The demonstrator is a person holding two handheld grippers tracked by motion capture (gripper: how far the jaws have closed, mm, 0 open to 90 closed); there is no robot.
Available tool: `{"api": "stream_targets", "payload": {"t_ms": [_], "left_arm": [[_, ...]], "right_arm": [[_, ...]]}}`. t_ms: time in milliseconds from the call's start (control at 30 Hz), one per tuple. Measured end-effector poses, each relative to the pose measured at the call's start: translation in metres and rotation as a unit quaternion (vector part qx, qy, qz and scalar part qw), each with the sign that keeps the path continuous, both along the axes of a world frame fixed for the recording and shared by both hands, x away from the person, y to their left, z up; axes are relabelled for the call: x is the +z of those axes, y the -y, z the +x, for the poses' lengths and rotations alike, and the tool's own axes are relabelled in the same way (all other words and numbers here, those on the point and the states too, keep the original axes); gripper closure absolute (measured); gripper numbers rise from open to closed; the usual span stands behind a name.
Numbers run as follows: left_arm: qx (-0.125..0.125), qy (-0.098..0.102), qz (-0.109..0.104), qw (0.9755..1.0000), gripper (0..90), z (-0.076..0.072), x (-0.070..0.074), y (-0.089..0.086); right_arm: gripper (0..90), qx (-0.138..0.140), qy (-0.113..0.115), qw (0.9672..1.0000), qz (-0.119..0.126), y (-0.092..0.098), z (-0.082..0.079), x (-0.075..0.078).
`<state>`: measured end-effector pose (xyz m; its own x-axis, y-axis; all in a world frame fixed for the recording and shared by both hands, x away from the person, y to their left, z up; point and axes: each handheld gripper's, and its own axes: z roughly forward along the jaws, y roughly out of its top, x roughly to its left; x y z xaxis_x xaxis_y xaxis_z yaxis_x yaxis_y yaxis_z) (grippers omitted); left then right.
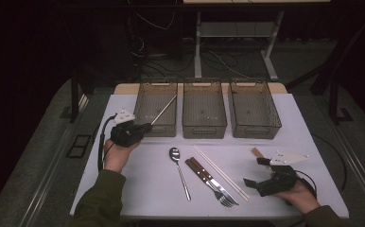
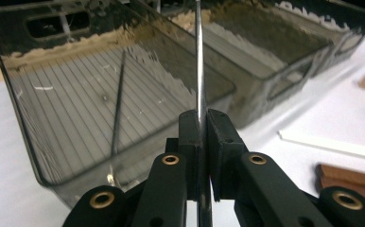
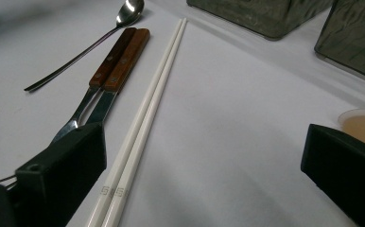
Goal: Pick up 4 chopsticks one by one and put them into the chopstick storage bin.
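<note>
From the high view, three smoky translucent plastic bins stand in a row at the table's far side: the left bin (image 1: 155, 108), the middle bin (image 1: 204, 108) and the right bin (image 1: 254, 108). The left gripper (image 1: 145, 127) pinches a thin metal rod (image 1: 164, 109) that slants up over the left bin. The right gripper (image 1: 254, 171) rests near the table's front edge, its jaws spread.

In the left gripper view, the jaws clamp the thin metal rod (image 2: 199, 61) upright before the left bin (image 2: 24, 118), whose ribbed floor holds a thin dark stick (image 2: 118, 104).

In the right gripper view, a pair of white chopsticks (image 3: 147, 113) lies between the parted jaws.
</note>
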<state>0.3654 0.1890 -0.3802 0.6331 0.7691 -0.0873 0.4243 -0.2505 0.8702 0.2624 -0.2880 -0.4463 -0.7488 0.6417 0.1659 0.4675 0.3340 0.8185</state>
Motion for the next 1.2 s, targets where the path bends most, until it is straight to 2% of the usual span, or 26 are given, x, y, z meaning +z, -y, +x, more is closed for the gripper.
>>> {"api": "stream_targets", "payload": {"t_ms": [200, 333, 533, 700, 1000, 1200], "left_arm": [[0.010, 0.010, -0.002, 0.9999, 84.5, 0.017, 0.013, 0.000], [0.015, 0.011, -0.002, 0.9998, 84.5, 0.029, 0.015, 0.001], [0.027, 0.006, 0.001, 0.9996, 84.5, 0.047, 0.014, 0.002], [0.034, 0.004, -0.005, 0.9994, 84.5, 0.061, 0.011, 0.003], [0.041, -0.001, -0.009, 0.9991, 84.5, 0.087, 0.014, 0.009], [0.049, -0.011, -0.001, 0.9987, 84.5, 0.099, 0.007, 0.018]], "right_arm": [[1.1, 0.000, 0.000, 1.0000, 0.000, 0.000, 0.000, 0.000], [1.1, -0.001, -0.001, 1.0000, 0.001, 0.000, 0.000, 0.000], [1.1, -0.001, -0.001, 1.0000, 0.002, 0.001, 0.000, 0.000], [1.1, -0.002, 0.000, 1.0000, 0.002, 0.001, -0.001, 0.000], [1.1, -0.004, 0.000, 1.0000, 0.004, 0.002, -0.001, 0.001], [1.1, -0.003, -0.001, 1.0000, 0.007, 0.002, -0.002, 0.001]]}}
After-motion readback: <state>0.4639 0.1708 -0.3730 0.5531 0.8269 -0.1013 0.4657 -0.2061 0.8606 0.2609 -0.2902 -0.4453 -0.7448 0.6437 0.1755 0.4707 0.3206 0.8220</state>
